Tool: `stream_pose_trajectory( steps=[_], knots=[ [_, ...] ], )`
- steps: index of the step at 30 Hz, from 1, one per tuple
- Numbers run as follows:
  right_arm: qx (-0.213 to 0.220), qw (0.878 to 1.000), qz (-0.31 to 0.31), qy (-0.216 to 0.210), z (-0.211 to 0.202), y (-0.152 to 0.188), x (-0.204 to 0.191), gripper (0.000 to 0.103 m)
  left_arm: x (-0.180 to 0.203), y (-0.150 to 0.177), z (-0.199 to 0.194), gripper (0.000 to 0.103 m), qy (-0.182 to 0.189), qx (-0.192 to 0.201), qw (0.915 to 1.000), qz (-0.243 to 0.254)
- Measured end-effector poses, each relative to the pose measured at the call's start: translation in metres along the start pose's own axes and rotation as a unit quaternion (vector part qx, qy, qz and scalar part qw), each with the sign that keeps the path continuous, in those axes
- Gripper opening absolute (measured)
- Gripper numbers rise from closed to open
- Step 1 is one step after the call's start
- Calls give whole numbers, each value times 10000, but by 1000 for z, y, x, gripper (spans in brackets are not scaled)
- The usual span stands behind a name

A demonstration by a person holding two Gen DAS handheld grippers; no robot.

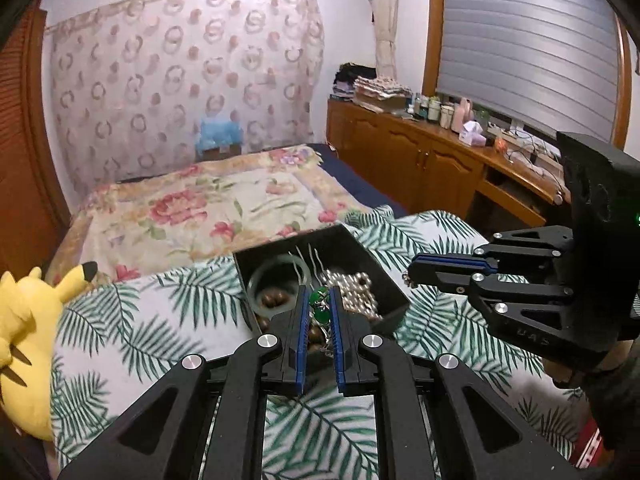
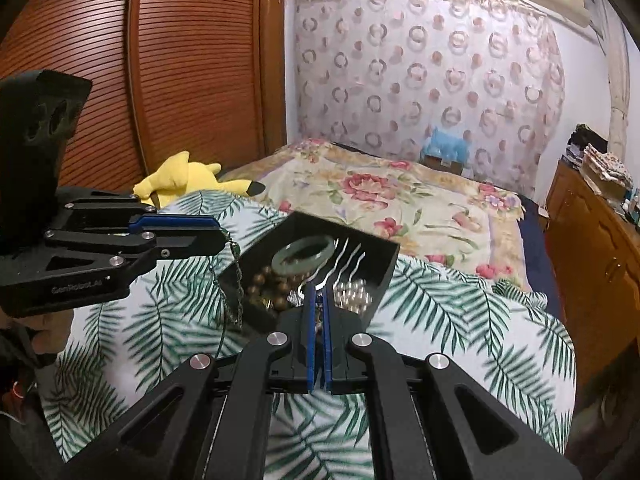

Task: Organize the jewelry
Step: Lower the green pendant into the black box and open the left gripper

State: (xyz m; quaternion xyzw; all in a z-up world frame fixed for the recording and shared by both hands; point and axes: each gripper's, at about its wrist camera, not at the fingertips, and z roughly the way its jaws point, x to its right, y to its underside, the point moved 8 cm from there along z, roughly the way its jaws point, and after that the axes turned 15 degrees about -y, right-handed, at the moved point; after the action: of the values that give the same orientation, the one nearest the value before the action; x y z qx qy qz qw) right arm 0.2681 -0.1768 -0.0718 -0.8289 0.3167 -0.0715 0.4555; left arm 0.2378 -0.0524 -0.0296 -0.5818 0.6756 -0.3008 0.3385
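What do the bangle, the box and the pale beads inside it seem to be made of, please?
Bangle: probably jade or jade-like stone; milky green, smooth, with a soft gloss.
Box: likely matte black plastic; flat dull walls with sharp edges, though coated card cannot be ruled out.
Pale beads: pearl or imitation pearl; round, cream-white, each with a bright highlight.

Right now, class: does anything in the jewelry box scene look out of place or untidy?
Yes. A thin chain dangles from the left tongs, draping over the black box wall. Inside, bangle, brown beads and pearls lie jumbled together.
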Motion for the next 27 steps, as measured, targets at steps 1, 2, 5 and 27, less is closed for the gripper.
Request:
stream_pose_trajectory(
  steps=[1, 2, 5, 27],
  knots=[
    [-6, 10000, 22, -14, 3, -3, 3, 4, -2, -2, 2, 9, -11, 10, 10000, -12],
    [-9, 10000, 32, -23, 6, -4, 5, 4, -3, -4, 3, 9, -18, 14, 10000, -21],
    [-40, 9999, 88, -57, 16, -8, 12, 4, -6, -9, 8, 9, -47, 18, 10000, -55],
    [-54, 9993, 353, -118, 42, -2, 32, 5, -17, -39, 43, 9, -145, 26, 9999, -81]
  ],
)
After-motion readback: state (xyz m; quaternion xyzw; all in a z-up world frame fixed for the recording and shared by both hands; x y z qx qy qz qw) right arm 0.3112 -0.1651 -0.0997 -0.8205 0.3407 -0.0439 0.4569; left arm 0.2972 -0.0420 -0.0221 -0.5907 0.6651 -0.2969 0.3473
